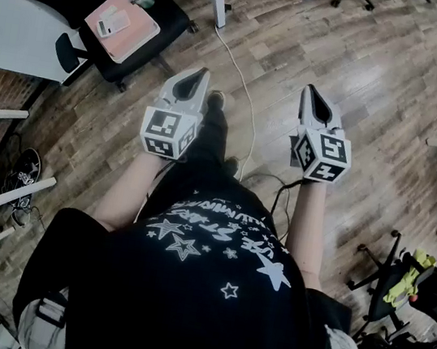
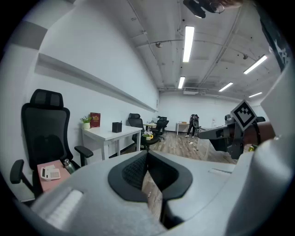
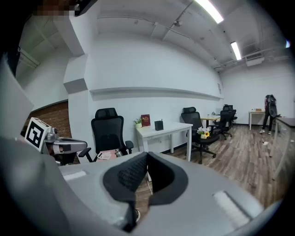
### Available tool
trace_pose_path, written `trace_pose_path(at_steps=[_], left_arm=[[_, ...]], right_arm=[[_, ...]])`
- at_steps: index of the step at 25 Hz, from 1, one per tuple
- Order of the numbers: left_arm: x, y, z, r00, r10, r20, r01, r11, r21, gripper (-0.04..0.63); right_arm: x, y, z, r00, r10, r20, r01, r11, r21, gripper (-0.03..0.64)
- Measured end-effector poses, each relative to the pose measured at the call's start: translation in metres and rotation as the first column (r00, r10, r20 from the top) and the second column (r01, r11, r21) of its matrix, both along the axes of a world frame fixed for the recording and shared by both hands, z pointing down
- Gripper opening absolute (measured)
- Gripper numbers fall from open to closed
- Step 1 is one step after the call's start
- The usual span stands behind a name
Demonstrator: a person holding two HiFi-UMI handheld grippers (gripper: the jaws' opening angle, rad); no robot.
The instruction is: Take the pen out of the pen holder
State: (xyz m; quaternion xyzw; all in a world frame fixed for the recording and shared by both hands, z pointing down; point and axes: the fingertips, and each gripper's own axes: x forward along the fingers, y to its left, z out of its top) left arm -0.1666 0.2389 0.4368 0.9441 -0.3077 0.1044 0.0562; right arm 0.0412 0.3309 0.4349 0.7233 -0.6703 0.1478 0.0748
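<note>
Both grippers are held out level over the wooden floor, a body's width apart, far from any desk. My left gripper (image 1: 202, 73) (image 2: 147, 153) has its dark pads meeting at the tip with nothing between them. My right gripper (image 1: 308, 90) (image 3: 147, 154) is shut the same way and holds nothing. A small black box (image 2: 117, 127) (image 3: 159, 125), perhaps the pen holder, stands on a white desk (image 2: 110, 135) (image 3: 167, 130) against the wall, well ahead of both. No pen can be made out at this distance.
A black office chair (image 1: 118, 26) to the left carries a pink pad, a calculator and a bottle. A white cable (image 1: 241, 83) runs across the floor between the grippers. Another chair (image 3: 203, 133) bears flowers. A person (image 2: 194, 124) stands far down the room.
</note>
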Motion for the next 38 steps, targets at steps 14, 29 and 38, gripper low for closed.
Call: trace_pose_path(at_steps=[14, 29, 38], left_arm=[[-0.01, -0.029, 0.009, 0.999, -0.031, 0.017, 0.031, 0.999, -0.034, 0.009], [0.054, -0.237, 0.006, 0.997, -0.078, -0.029, 0.077, 0.996, -0.04, 0.009], [0.09, -0.358, 0.005, 0.999, -0.033, -0.019, 0.031, 0.997, -0.071, 0.009]], right_arm=[[-0.001, -0.028, 0.006, 1.0, -0.002, 0.016, 0.002, 1.0, -0.012, 0.005], [0.062, -0.233, -0.004, 0.997, -0.044, 0.06, 0.044, 0.999, 0.0, 0.186], [0.089, -0.363, -0.021, 0.998, -0.043, 0.054, 0.044, 0.999, -0.023, 0.19]])
